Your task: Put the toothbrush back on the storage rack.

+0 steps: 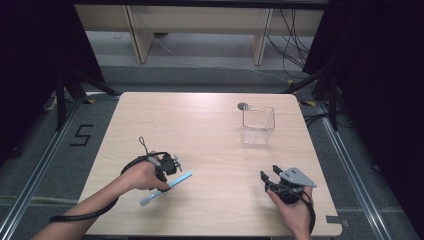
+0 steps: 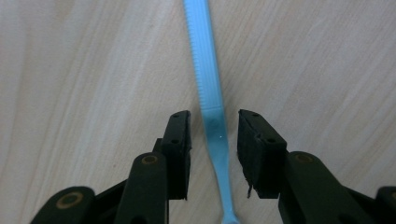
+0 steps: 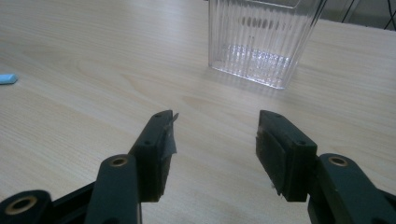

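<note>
- My left gripper [image 2: 214, 128] had its jaws apart, straddling the blue toothbrush [image 2: 208, 107] that lay flat on the table [image 2: 93, 70] near my side; nothing clamped yet.
- Risk, as I judged it: the handle was thin and low, so the jaws could close over it, or skid it sideways or roll it.
- My right gripper [image 3: 215, 140] also had its jaws apart, empty, facing the clear ribbed cup [image 3: 261, 42].
- Risk: the cup looked light; a bump could tip it.
- The high view gave the toothbrush [image 1: 166, 188] well apart from the cup [image 1: 257, 125]; the left gripper view gave the jaw gaps either side of the handle.
</note>
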A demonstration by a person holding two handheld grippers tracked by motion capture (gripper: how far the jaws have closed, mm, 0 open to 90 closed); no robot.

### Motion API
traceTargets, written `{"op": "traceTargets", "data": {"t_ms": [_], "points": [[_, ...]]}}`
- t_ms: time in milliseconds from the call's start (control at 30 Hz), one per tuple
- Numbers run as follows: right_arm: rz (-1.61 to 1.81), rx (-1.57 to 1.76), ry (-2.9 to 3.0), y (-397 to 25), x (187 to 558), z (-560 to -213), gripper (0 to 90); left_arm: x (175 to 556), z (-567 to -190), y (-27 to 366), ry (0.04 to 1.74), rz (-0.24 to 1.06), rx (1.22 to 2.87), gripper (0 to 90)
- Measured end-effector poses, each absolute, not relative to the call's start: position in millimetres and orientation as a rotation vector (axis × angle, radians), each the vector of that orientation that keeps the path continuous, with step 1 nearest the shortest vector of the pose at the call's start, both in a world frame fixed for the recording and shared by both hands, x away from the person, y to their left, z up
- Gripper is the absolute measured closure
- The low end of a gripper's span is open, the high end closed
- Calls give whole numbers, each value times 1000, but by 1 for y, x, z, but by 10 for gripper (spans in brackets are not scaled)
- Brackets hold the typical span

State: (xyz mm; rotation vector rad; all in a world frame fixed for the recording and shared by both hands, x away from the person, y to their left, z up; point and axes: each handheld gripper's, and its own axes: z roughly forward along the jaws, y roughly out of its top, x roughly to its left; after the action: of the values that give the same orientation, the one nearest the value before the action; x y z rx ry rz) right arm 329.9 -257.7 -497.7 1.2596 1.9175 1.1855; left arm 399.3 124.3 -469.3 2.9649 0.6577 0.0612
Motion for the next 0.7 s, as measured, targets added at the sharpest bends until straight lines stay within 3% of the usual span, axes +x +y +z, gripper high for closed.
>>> {"op": "traceTargets", "data": {"t_ms": [700], "points": [[1171, 1199, 1923, -259, 332, -497, 471, 407, -474, 110, 605, 22, 3017, 700]]}}
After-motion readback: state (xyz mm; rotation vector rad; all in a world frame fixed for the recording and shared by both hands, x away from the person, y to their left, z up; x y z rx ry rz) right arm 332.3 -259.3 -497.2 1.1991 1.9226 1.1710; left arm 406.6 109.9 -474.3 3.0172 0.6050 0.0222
